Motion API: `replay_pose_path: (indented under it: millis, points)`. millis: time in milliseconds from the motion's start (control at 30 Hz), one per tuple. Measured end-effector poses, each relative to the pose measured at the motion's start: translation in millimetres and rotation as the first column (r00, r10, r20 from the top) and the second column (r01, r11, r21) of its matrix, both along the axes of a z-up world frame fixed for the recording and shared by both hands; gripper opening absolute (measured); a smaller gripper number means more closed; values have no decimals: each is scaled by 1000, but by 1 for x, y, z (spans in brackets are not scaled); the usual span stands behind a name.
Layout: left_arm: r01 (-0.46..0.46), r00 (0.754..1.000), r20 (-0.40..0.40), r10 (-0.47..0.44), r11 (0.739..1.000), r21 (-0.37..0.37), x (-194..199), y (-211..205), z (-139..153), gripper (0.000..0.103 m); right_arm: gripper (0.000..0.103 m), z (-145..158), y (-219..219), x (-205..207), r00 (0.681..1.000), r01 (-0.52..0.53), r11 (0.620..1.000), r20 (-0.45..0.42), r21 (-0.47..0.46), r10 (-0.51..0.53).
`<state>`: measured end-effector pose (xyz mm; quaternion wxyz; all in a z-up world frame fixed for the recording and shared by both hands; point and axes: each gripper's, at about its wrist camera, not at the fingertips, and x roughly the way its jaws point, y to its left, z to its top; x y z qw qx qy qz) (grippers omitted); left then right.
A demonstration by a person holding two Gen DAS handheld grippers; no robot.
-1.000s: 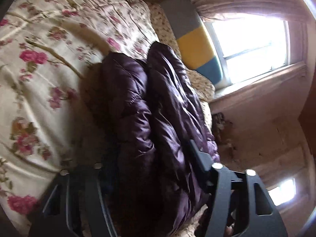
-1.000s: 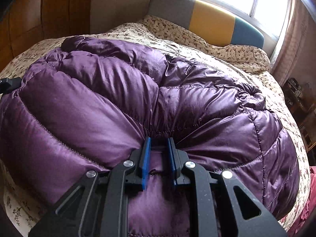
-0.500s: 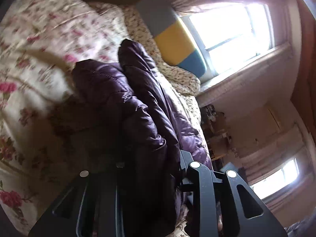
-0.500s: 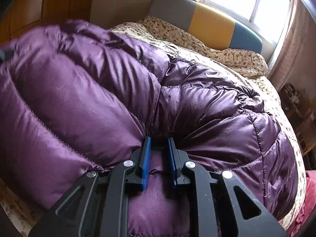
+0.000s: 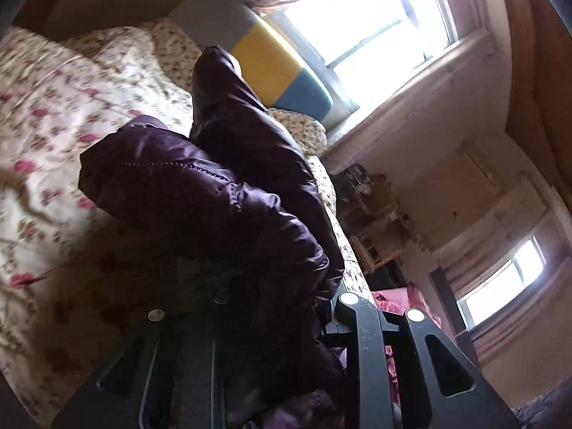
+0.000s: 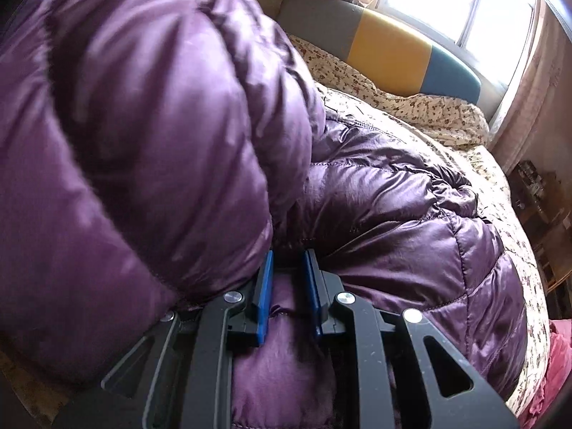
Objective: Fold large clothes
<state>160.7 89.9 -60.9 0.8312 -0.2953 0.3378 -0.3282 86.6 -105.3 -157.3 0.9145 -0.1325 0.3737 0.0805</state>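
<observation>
A purple quilted down jacket (image 6: 386,214) lies on a bed with floral bedding (image 6: 507,221). My right gripper (image 6: 287,261) is shut on a fold of the jacket near its front edge; its blue pads (image 6: 264,286) pinch the fabric. A large flap of the jacket (image 6: 136,164) is raised over the left side of the right wrist view. In the left wrist view the jacket (image 5: 221,193) bulges up over my left gripper (image 5: 286,307), which is shut on its edge; the fingertips are buried in fabric.
A grey, yellow and teal headboard (image 6: 393,50) stands under a bright window (image 5: 364,28). A floral quilt (image 5: 71,114) covers the bed's left. Cluttered wooden shelves (image 5: 371,221) and a pink cloth (image 6: 557,368) sit beside the bed's right edge.
My left gripper has lifted its side of the jacket and swung it up and over toward the right. The right gripper has kept its hold and place.
</observation>
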Motion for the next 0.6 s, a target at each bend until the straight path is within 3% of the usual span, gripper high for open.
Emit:
replay_pose_path:
  millis: [67,200,367,600]
  points:
    - [13,1000,1,-13,1000,5,3,-11,4,23,39,12,-13,-4,1000,11,1000,5,23,-11]
    - [40,999,-3,-40,999,31,8,-42,12,23,44,35,-45,-16,998,50,997,27,56,-52]
    - [73,997,-22,-71,993,89,17,-81,12,23,50,58,-105,-24,984,176,981,29,82,-178]
    - [110,992,-91,-91,969,221,35,-157,-3,23,55,62,-192,-39,907,421,906,-21,49,-420]
